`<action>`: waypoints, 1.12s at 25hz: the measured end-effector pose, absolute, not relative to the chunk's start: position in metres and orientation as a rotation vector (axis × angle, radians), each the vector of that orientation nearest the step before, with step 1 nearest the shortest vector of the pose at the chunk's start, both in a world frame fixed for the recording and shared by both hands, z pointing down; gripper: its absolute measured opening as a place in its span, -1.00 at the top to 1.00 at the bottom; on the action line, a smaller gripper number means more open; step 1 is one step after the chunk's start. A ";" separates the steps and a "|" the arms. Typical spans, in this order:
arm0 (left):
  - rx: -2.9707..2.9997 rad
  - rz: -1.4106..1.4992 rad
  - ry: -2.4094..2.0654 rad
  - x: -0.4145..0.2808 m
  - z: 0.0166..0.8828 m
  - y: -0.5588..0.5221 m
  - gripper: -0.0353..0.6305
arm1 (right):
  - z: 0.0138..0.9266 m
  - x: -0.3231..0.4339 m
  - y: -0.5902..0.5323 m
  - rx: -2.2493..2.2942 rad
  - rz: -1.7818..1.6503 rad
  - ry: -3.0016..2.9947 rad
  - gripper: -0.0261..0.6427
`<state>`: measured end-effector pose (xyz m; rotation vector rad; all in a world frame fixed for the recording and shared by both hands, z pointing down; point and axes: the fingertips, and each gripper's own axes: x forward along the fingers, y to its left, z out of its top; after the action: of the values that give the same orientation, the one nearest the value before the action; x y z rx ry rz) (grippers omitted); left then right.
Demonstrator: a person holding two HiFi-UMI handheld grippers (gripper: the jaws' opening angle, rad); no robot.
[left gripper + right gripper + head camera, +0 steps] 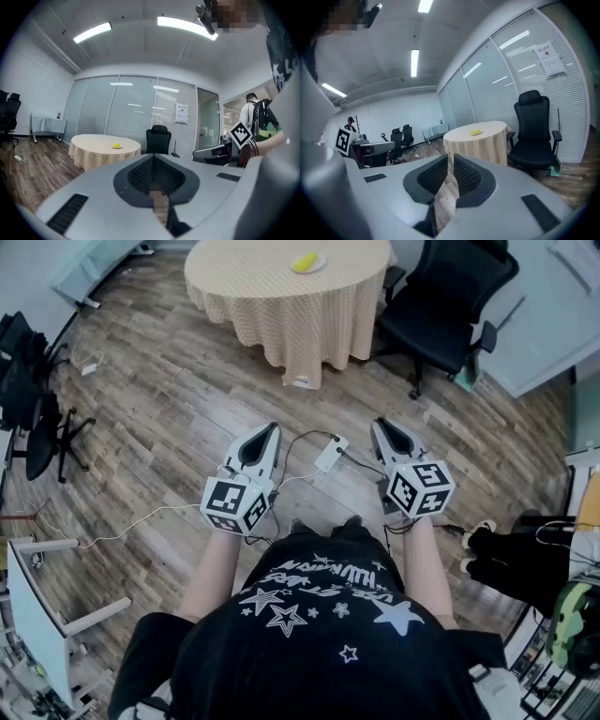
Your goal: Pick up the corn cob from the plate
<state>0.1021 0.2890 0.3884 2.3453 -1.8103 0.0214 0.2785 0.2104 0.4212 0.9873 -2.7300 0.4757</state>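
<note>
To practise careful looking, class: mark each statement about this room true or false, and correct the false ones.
1. The corn cob lies on a plate on the round table. True.
2. The right gripper holds the corn cob. False: its jaws are together with nothing between them, well short of the table.
3. A black office chair stands beside the table. True.
4. The tabletop is bare wood. False: a checked cloth covers it.
5. The left gripper rests on the table. False: it is held over the wooden floor, away from the table.
</note>
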 end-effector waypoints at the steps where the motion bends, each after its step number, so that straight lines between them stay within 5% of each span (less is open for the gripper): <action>1: 2.348 0.030 -1.813 0.102 0.389 0.292 0.88 | 0.422 0.277 0.213 0.986 0.483 -2.727 0.76; 28: 2.209 -0.066 -1.806 0.036 0.418 0.319 0.87 | 0.438 0.241 0.228 1.058 0.553 -2.677 0.77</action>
<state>0.0364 0.3194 0.4177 2.2093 -1.8065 -0.0660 0.2412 0.2276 0.4377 1.0583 -2.6774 0.5531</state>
